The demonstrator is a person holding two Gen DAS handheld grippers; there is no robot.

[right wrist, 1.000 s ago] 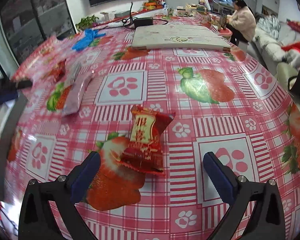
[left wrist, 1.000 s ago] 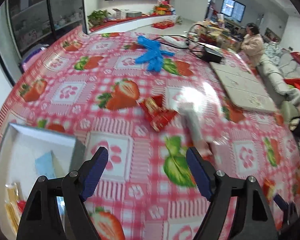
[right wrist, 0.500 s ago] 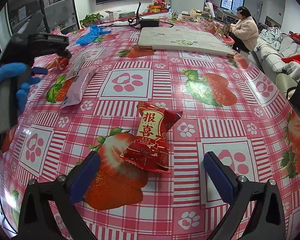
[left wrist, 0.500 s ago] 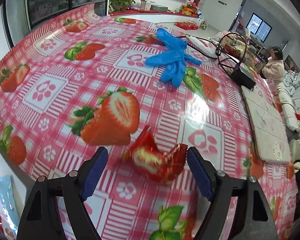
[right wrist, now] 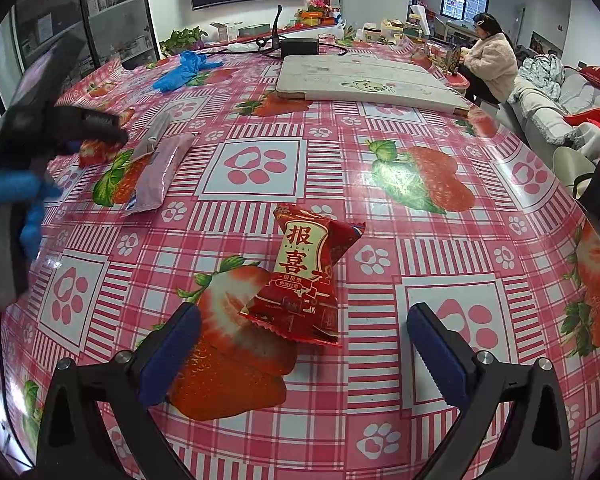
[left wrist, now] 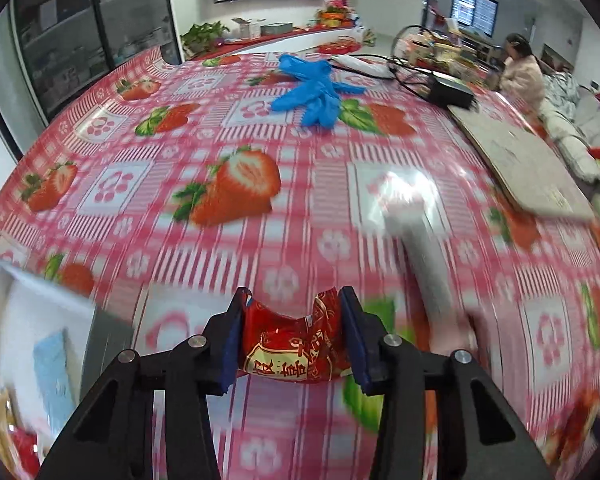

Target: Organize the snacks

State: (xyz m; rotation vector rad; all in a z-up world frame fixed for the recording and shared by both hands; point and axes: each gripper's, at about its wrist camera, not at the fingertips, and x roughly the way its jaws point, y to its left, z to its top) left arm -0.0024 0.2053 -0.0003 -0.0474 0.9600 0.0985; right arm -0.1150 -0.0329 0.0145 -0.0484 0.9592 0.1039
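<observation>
My left gripper [left wrist: 292, 332] is closing its jaws, and the blue pads press on a red snack packet [left wrist: 292, 346], which bows between them just above the strawberry tablecloth [left wrist: 236, 184]. In the right wrist view the same gripper [right wrist: 80, 124] shows at far left, held by a blue-gloved hand [right wrist: 4, 216]. My right gripper [right wrist: 304, 320] stands open, low over the table. A second red snack packet [right wrist: 304, 272] lies flat ahead of it, between the fingers and untouched. A white box [left wrist: 32, 320] with packets inside sits at lower left in the left wrist view.
Two long pinkish packets [right wrist: 160, 168] lie on the cloth between the grippers. Blue gloves [right wrist: 184, 70], a black adapter with cables [right wrist: 300, 46] and a pale flat board [right wrist: 364, 84] sit farther back. A person [right wrist: 492, 64] sits beyond the table's far right corner.
My left gripper came down over the red packet and its jaws closed on it; the white box is back in its view. The right gripper and its packet have not moved.
</observation>
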